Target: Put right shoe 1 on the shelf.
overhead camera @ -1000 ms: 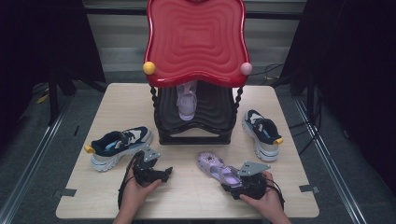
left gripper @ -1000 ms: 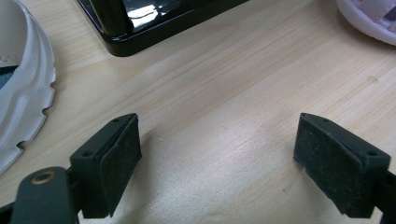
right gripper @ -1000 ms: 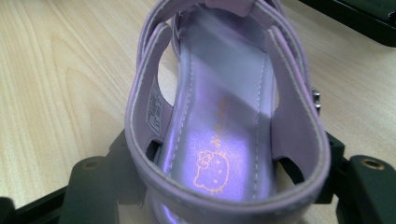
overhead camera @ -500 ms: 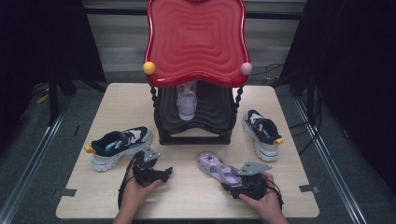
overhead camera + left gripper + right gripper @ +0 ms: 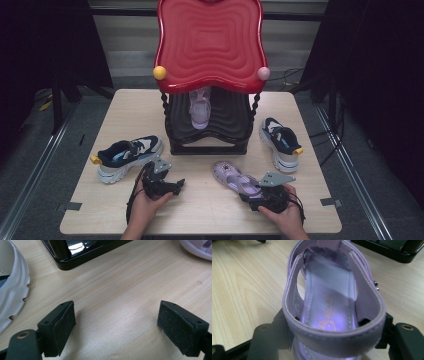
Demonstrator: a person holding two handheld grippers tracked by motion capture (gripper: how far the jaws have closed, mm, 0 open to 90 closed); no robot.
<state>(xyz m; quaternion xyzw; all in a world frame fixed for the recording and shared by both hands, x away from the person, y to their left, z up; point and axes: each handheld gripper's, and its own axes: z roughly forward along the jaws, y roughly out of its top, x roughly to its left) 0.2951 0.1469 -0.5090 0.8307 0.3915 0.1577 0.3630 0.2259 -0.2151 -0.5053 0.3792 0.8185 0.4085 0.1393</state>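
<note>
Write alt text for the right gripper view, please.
The heel of a purple sandal sits between the right gripper's two black jaws, which have just been closing on it. The sandal lies on a light wooden table, with a black rack base behind.

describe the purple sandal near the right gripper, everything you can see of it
The purple sandal is a small lilac one with a shiny insole bearing gold print, stitched straps and a closed heel band. It lies sole-down on the table, toe toward the black rack. The right gripper has closed on its heel sides.
</note>
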